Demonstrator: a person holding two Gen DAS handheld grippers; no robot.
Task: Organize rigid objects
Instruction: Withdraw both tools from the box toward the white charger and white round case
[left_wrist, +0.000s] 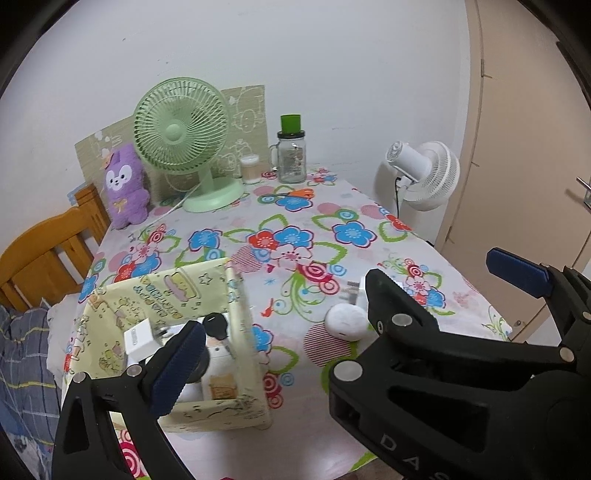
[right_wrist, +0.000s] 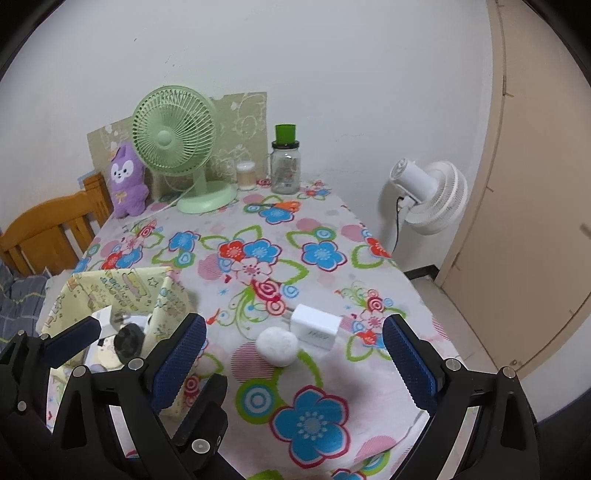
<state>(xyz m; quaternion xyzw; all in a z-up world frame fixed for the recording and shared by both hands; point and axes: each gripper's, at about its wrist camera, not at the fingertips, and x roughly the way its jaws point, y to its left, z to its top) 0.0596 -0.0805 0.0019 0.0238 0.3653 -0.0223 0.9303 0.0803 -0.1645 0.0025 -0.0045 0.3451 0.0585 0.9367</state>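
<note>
My left gripper (left_wrist: 295, 343) hangs open over the front of the table, its left finger above a yellow fabric box (left_wrist: 207, 280). The box holds a white charger (left_wrist: 138, 339), a black key (left_wrist: 216, 326) and other small items. My right gripper (right_wrist: 293, 323) is open too, with nothing between its pads. Just ahead of it on the cloth lie a white round case (right_wrist: 277, 345) and a white plug adapter (right_wrist: 314, 326). The two grippers overlap. The right gripper's left finger (left_wrist: 391, 325) hides my left gripper's right finger and part of the adapter (left_wrist: 356, 291).
At the back stand a green desk fan (right_wrist: 173, 133), a purple plush (right_wrist: 127, 181), a glass jar (right_wrist: 286, 170), a small container (right_wrist: 246, 175) and orange scissors (right_wrist: 284, 205). A wooden frame (right_wrist: 48, 225) is on the left. Right of the table edge are a white fan (right_wrist: 432, 195) and a door (right_wrist: 535, 184).
</note>
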